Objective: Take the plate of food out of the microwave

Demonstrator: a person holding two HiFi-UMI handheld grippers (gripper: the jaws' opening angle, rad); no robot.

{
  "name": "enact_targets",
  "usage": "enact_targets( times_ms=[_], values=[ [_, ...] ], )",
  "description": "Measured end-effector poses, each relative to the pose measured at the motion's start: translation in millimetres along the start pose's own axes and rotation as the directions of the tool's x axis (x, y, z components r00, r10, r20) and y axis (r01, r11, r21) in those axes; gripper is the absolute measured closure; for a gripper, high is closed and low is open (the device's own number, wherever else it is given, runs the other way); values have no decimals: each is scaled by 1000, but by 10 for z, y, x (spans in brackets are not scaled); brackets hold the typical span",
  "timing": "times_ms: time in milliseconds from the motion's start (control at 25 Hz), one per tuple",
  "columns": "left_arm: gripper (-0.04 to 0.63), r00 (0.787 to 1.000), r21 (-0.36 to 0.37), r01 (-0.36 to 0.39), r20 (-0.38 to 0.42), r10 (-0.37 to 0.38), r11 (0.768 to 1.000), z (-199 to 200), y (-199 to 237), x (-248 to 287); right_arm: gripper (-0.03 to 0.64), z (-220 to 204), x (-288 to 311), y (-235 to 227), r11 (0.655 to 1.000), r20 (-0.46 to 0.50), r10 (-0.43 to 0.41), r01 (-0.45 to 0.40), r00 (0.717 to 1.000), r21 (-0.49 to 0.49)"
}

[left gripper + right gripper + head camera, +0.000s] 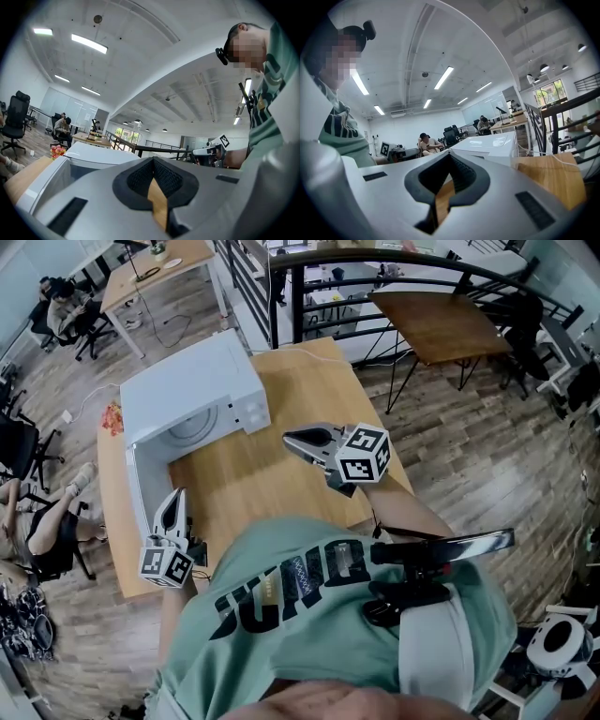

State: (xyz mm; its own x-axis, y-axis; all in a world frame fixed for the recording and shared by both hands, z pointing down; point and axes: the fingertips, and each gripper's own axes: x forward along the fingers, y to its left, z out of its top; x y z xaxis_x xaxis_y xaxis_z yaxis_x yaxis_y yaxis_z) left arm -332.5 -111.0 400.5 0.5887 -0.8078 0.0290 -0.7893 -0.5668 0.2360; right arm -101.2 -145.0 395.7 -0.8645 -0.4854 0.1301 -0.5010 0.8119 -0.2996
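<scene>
Microwave [187,381] stood at the far left of the table [281,474]. Its door [141,486] was swung open toward the near side.

Plate [192,424] was inside the cavity, showing as a pale round shape. Any food on it was too small to make out.

Left gripper [176,498] [153,161]:
- Its jaws were together with nothing between them.
- It sat at the near end of the open door, just to the door's right. I could not tell whether it touched the door.
- The plate lay beyond its tips, deeper in the cavity and well apart.

Right gripper [289,437] [449,157]:
- Its jaws were together and it held nothing.
- It was above the table, right of the opening, with its tips pointing left.
- The plate lay to its left and well apart, behind the microwave's control panel side.
</scene>
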Motion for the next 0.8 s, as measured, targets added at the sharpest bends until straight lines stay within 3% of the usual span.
enact_targets(
  times_ms=[800],
  values=[
    [591,1000,13,1,-11,-1,1000,5,-27,-16,611,-13,16,19,1000,-14,17,-17,1000,4]
  ],
)
